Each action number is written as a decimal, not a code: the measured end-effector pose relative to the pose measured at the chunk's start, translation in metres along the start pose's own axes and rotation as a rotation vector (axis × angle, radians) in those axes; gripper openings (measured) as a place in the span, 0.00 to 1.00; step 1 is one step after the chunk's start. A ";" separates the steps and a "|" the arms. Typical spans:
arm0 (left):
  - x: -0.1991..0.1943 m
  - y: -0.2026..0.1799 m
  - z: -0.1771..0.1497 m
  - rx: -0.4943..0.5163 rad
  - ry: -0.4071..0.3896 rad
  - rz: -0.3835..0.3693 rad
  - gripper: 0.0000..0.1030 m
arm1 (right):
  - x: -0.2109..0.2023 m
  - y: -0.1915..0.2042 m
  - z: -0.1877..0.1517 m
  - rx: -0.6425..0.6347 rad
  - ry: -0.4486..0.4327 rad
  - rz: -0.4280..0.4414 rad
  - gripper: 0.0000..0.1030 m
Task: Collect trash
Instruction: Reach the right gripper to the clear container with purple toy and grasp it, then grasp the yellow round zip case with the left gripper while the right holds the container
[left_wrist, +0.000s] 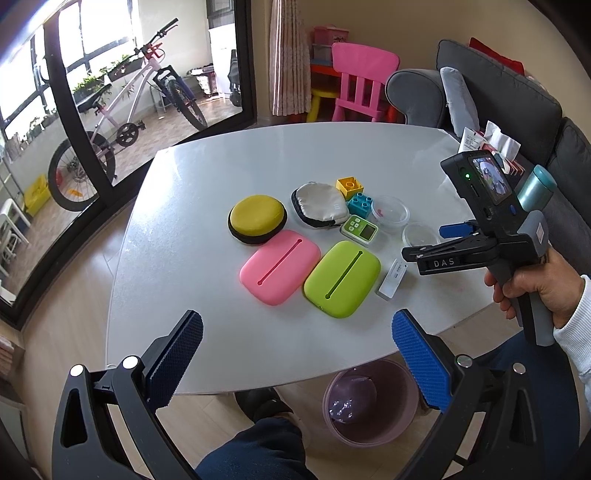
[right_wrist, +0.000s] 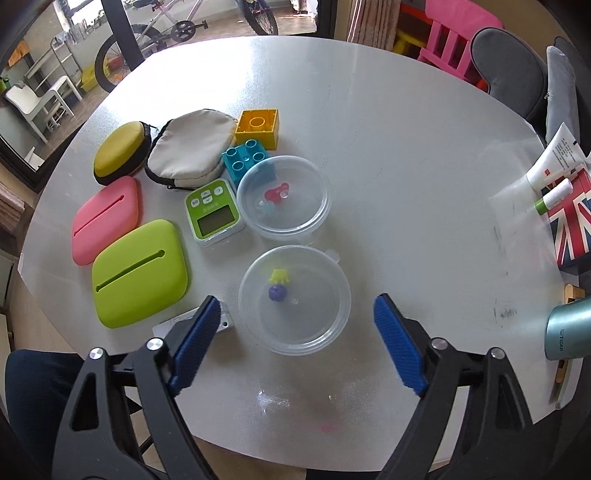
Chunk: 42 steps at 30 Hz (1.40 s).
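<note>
A pink trash bin (left_wrist: 369, 404) with a clear liner stands on the floor under the table's near edge. Two clear round plastic containers lie on the white table (right_wrist: 388, 155): the near one (right_wrist: 294, 300) holds small yellow and purple bits, the far one (right_wrist: 283, 197) red and blue bits. My right gripper (right_wrist: 293, 343) is open and empty, just in front of the near container; it also shows in the left wrist view (left_wrist: 436, 240). My left gripper (left_wrist: 295, 362) is open and empty above the table's near edge.
On the table lie a green case (right_wrist: 138, 273), pink case (right_wrist: 105, 219), yellow pouch (right_wrist: 120, 153), grey pouch (right_wrist: 190, 149), green timer (right_wrist: 214, 212), yellow brick (right_wrist: 258, 127), teal brick (right_wrist: 243, 160) and small white box (left_wrist: 391, 278). Tubes, a flag box (right_wrist: 570, 225) and teal flask (right_wrist: 569, 328) sit right.
</note>
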<state>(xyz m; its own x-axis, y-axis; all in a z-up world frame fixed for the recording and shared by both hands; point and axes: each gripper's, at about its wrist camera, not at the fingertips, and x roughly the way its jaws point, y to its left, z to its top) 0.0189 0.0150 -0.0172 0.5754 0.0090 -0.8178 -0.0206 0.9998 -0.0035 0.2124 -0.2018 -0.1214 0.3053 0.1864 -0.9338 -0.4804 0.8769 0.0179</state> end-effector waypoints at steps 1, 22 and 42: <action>0.000 0.001 0.000 -0.001 0.001 0.000 0.95 | 0.001 0.000 0.000 0.001 0.001 0.008 0.79; 0.024 0.012 0.010 -0.024 0.025 0.000 0.95 | -0.017 0.006 -0.004 -0.028 -0.043 0.037 0.58; 0.118 0.046 0.085 -0.058 0.092 0.032 0.95 | -0.050 0.018 -0.038 -0.040 -0.079 0.061 0.58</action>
<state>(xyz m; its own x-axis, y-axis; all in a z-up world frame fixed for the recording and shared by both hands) 0.1550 0.0635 -0.0647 0.4966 0.0369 -0.8672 -0.0868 0.9962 -0.0073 0.1574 -0.2124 -0.0884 0.3373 0.2748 -0.9004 -0.5318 0.8448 0.0586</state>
